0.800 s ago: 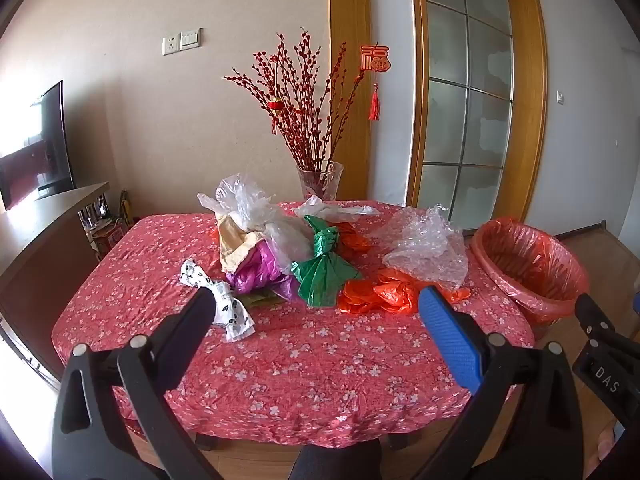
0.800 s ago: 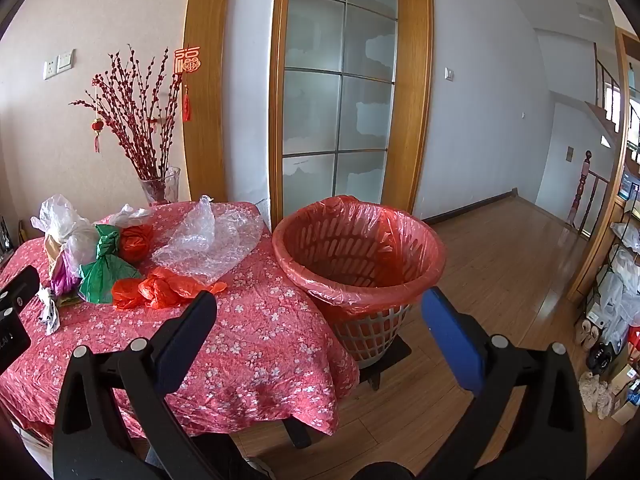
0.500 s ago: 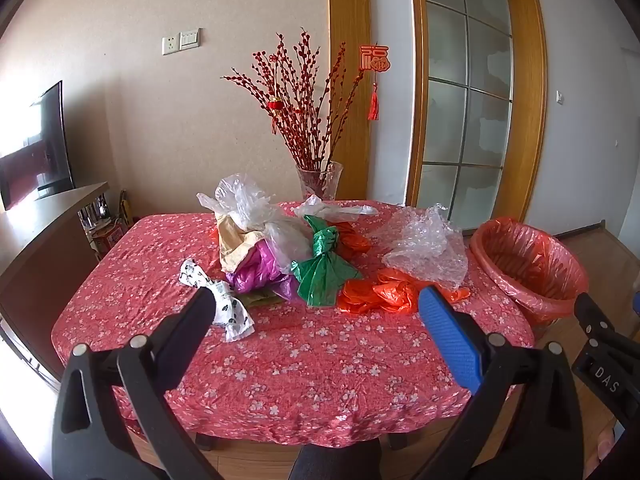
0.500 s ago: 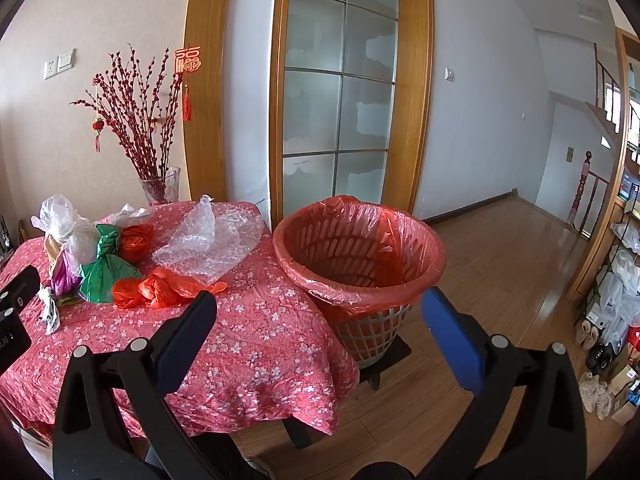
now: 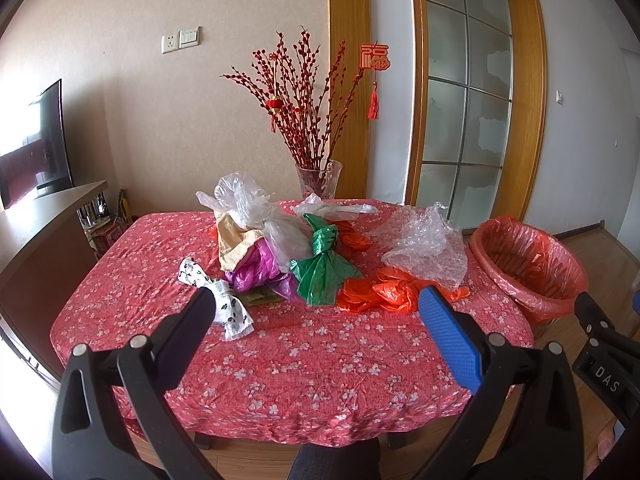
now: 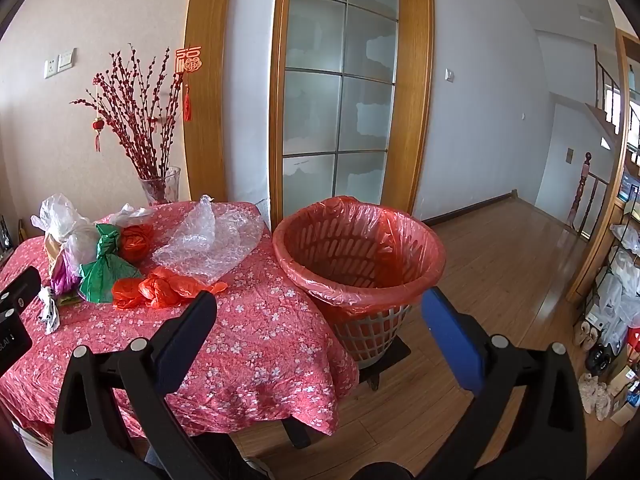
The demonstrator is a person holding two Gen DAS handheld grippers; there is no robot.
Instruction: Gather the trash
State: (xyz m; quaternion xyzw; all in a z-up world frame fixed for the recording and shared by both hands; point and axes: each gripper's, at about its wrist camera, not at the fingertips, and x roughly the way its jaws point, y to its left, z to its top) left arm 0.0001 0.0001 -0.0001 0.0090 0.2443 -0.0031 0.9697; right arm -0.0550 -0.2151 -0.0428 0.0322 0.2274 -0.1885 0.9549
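Nearest to me, my left gripper (image 5: 316, 312) hangs above the near edge of the table (image 5: 304, 364), jaws spread wide with nothing between them. My right gripper (image 6: 320, 312) is just as wide and empty, out past the table's right edge and facing the trash basket (image 6: 400, 264), which stands beside that edge with its red liner open.

On the red flowered cloth, the trash sits around the middle. Closest is a white scrap with black spots (image 5: 218, 300) toward the left, then a crumpled orange bag (image 5: 384, 290) toward the right. Behind these lie a knotted green bag (image 5: 322, 268), a purple bag (image 5: 252, 266), and a clear bag over something tan (image 5: 244, 208). A heap of clear bubble plastic (image 5: 428, 240) lies near the right edge, close to the basket. At the far edge stands a glass vase (image 5: 320, 180) of red branches.

I judge the risks this way: thin plastic may slip from a shallow pinch, a bag may drag its neighbours or the cloth along, and reaching far back could tip the vase
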